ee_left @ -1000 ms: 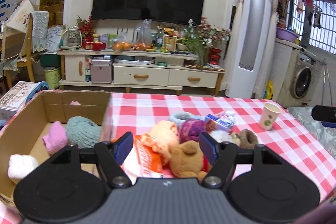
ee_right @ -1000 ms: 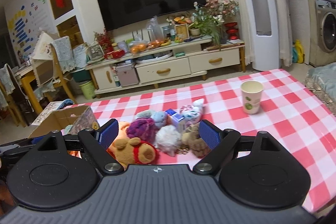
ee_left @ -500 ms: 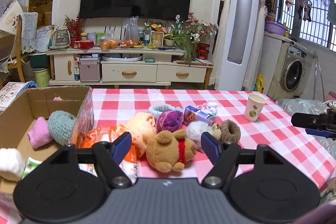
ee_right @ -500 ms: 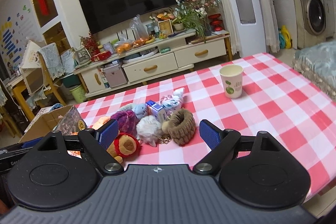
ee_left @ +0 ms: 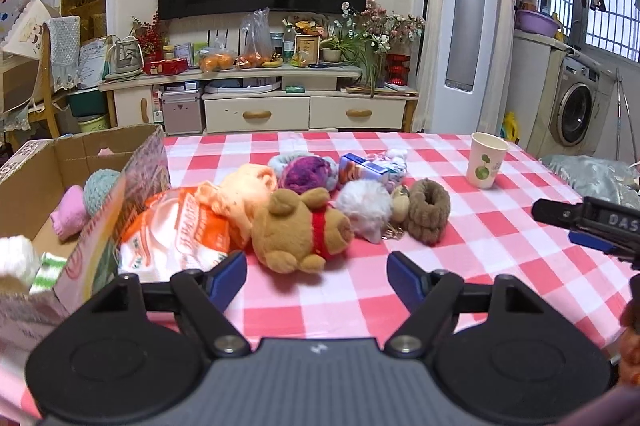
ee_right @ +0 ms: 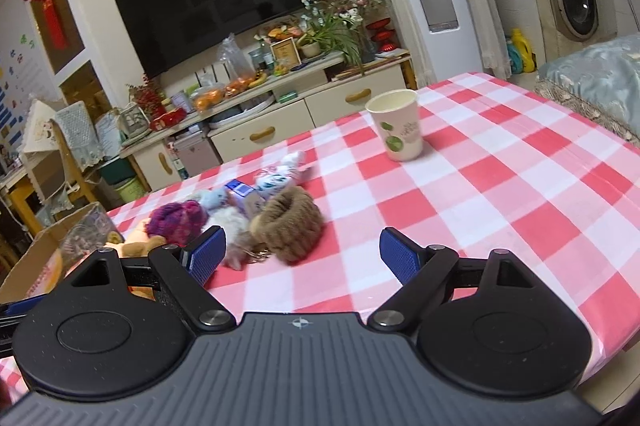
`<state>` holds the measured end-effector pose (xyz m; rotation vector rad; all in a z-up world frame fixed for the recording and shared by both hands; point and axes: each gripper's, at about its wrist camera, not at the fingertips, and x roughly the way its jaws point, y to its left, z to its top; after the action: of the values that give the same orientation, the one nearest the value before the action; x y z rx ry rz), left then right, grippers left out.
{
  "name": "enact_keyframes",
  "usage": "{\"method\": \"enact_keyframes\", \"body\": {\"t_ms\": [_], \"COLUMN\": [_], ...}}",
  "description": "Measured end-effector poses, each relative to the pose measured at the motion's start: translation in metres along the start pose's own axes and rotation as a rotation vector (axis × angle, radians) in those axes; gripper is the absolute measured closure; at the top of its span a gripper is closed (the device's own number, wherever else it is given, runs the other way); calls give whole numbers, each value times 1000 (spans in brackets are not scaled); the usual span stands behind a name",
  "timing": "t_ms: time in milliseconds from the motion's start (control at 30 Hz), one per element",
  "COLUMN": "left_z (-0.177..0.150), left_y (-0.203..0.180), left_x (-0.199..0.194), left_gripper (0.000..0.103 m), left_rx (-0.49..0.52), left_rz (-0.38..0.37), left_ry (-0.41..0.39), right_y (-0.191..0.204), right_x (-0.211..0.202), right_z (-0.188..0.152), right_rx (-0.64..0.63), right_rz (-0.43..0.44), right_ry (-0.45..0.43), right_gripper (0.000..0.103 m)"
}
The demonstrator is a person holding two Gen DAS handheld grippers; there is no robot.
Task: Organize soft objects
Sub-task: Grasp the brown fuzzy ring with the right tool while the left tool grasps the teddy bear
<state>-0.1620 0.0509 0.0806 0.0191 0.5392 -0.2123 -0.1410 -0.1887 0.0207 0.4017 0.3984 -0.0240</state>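
— Where did the soft toys sit against the tongs?

— The brown bear [ee_left: 298, 238] with its red scarf lay just ahead of the left gripper [ee_left: 316, 276], a little left of the gap. Its jaws were opening, nothing between them. The right gripper [ee_right: 302, 254] stood spread wide and empty, the brown fuzzy ring [ee_right: 292, 226] just beyond its left finger.

— And how did the pile look?

— Huddled in the middle of the checked table [ee_left: 460, 238]: a white pompom [ee_left: 364, 204] touching the ring, a purple yarn ball [ee_left: 306, 172] behind the bear, a peach plush [ee_left: 246, 192] over an orange bag [ee_left: 176, 234]. A cardboard box [ee_left: 40, 178] at the left held a pink piece and a teal knit ball.

— Room to move?

— Bare cloth lay right of the pile, up to a paper cup [ee_right: 396, 126] standing well apart. The table's near edge ran under both grippers.
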Motion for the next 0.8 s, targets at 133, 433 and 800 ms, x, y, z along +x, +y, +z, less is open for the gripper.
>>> {"method": "enact_keyframes", "body": {"t_ms": [133,433,800], "left_z": [-3,0,12], "left_y": [-15,-18,-9], "left_x": [6,40,89], "left_gripper": [22,22,21], "left_rx": [21,14,-51], "left_rz": [29,85,78], "left_ry": [4,26,46], "right_y": [-14,-20,-12], "right_x": [3,24,46], "right_z": [-4,-8,0], "right_rx": [22,32,-55], "right_rz": [5,46,62], "right_ry": [-14,29,45], "right_gripper": [0,0,0]}}
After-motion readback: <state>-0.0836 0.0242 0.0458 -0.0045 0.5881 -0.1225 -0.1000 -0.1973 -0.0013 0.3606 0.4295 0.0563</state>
